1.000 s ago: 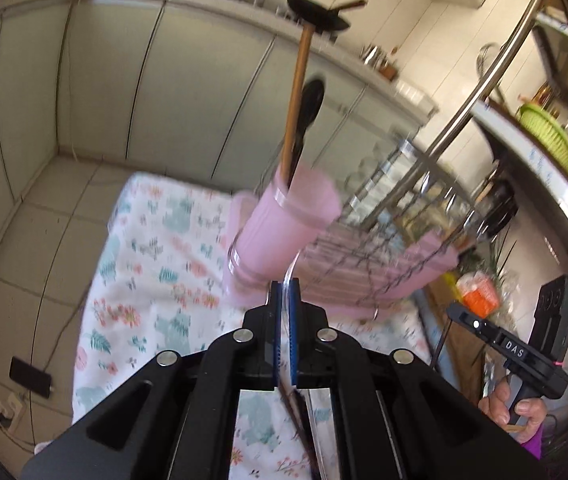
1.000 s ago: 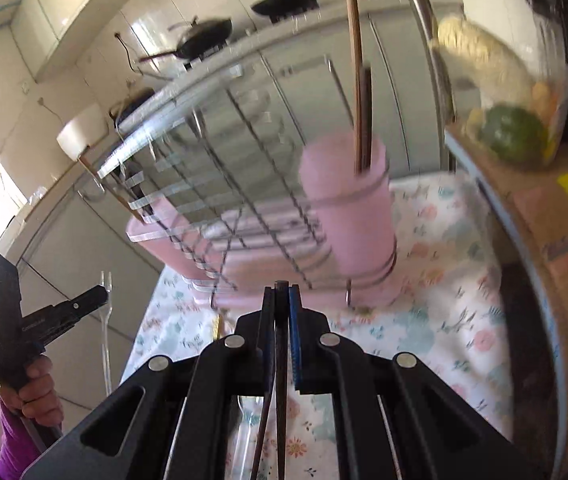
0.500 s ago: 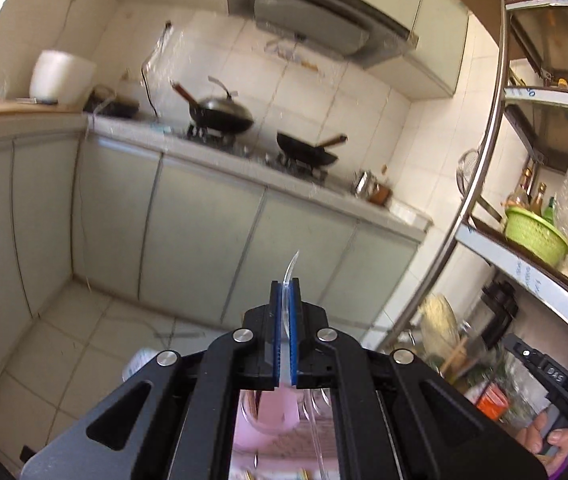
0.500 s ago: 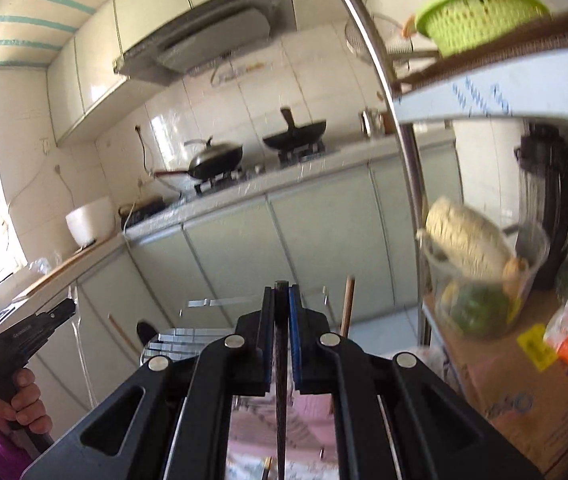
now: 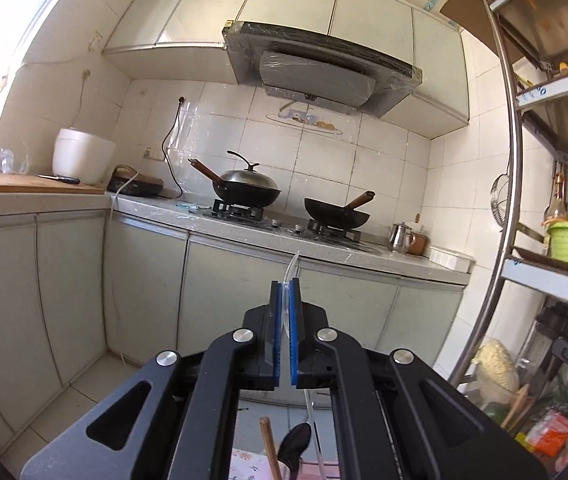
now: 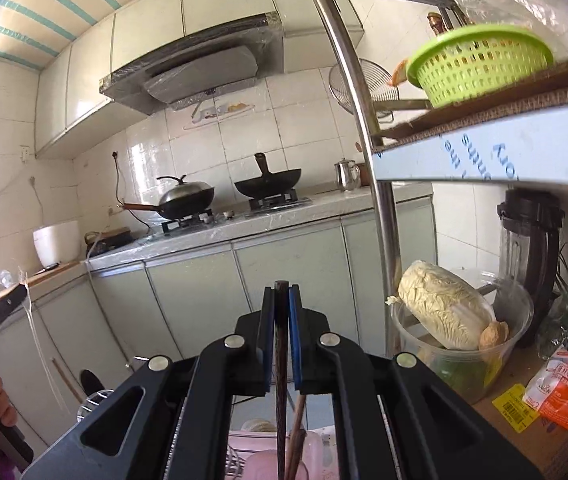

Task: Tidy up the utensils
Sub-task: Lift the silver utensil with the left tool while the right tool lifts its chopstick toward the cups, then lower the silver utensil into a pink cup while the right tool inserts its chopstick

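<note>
**Kitchen count: what is in view, by kind**

Two grippers: the left gripper [image 5: 284, 292] closed on one clear plastic utensil [image 5: 292, 268], the right gripper [image 6: 282, 300] closed on one dark chopstick [image 6: 282, 360].

Two woks on the stove: one lidded wok [image 5: 246, 188] at 11 o'clock in the left wrist view, one open wok [image 5: 335, 214] at 12 o'clock. One metal kettle [image 5: 399, 236] at 2 o'clock. One white rice cooker [image 5: 82, 156] at 10 o'clock. One range hood [image 5: 319, 66] at 12 o'clock.

In the right wrist view: one green basket [image 6: 479, 64] at 2 o'clock, one cabbage [image 6: 443, 310] at 4 o'clock, one blender [image 6: 531, 252] at 3 o'clock, one pink holder [image 6: 268, 464] at 6 o'clock.
</note>
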The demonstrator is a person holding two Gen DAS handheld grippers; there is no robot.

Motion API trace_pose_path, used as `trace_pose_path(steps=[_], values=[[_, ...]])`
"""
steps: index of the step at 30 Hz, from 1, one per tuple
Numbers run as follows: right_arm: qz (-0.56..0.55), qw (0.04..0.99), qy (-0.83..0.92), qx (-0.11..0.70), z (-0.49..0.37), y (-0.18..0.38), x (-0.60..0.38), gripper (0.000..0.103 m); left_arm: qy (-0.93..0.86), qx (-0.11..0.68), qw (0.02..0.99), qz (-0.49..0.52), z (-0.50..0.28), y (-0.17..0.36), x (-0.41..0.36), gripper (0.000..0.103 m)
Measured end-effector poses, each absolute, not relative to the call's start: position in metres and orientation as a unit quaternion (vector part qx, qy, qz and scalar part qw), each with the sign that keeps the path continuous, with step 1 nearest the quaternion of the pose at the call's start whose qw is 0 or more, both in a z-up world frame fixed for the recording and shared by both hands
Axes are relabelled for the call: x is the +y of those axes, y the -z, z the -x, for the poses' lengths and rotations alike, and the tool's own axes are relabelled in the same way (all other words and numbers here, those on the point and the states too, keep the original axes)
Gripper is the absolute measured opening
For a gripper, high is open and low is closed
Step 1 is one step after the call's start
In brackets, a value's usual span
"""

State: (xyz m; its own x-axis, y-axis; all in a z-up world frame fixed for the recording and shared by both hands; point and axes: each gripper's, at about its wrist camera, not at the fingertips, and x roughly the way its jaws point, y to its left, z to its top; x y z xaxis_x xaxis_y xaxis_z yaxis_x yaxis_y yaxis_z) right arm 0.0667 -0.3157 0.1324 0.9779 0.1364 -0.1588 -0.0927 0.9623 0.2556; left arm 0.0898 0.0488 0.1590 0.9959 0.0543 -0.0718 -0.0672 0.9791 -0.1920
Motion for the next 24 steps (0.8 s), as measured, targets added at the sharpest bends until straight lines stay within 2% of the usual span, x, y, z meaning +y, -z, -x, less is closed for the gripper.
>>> trace_pose_path(steps=[8,24], values=[[-0.133,0.981,-0.057,0.127,-0.076,-0.088,-0.313,0.006,-0.044,0.026,0.998,0.043,-0.097,-0.114,0.032,0.002],[-0.172,0.963,-0.067,0.199,-0.058,-0.038,-0.315,0.006,0.002,0.117,0.989,0.095,-0.067,-0.044,0.035,0.003]])
